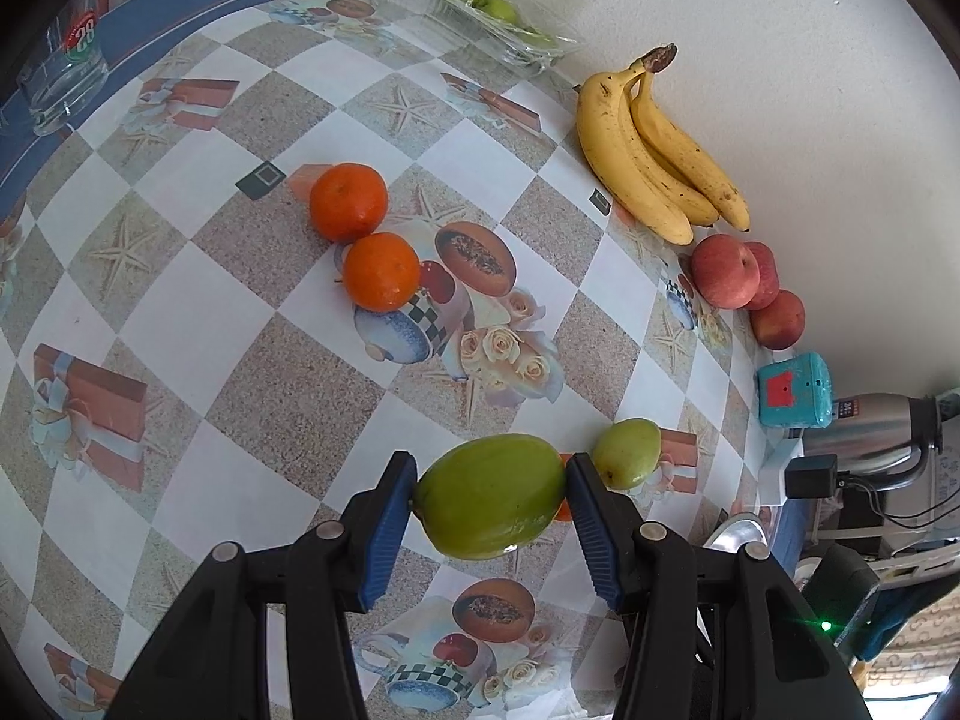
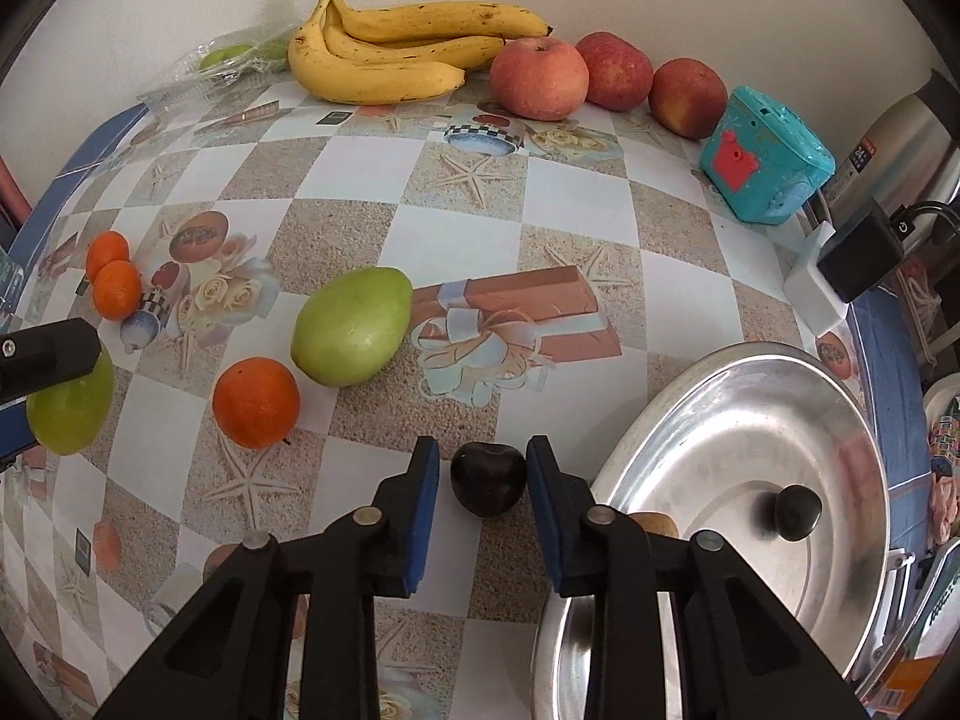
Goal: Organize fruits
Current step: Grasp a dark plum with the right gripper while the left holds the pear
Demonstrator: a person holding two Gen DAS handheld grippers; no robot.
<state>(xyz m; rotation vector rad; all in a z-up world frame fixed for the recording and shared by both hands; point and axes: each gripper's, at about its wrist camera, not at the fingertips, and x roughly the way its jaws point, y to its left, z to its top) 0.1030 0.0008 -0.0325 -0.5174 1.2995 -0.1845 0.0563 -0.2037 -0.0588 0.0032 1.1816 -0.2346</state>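
Note:
My left gripper (image 1: 491, 483) is shut on a green mango (image 1: 489, 495) and holds it above the patterned tablecloth; that mango also shows at the left edge of the right wrist view (image 2: 69, 414). A second green mango (image 2: 352, 335) lies mid-table, next to an orange (image 2: 256, 403). My right gripper (image 2: 483, 471) is open around a dark plum (image 2: 488, 479) that rests on the table, pads close on both sides without touching. A steel plate (image 2: 690, 462) to its right holds another dark plum (image 2: 796, 512).
Bananas (image 2: 390, 54) and three red apples (image 2: 539, 79) line the back wall. Two oranges (image 1: 363, 234) sit mid-table. A clear box of green fruit (image 1: 486, 6), a glass (image 1: 63, 78), a teal toy box (image 2: 765, 159) and a steel flask (image 2: 900, 144) stand around the edges.

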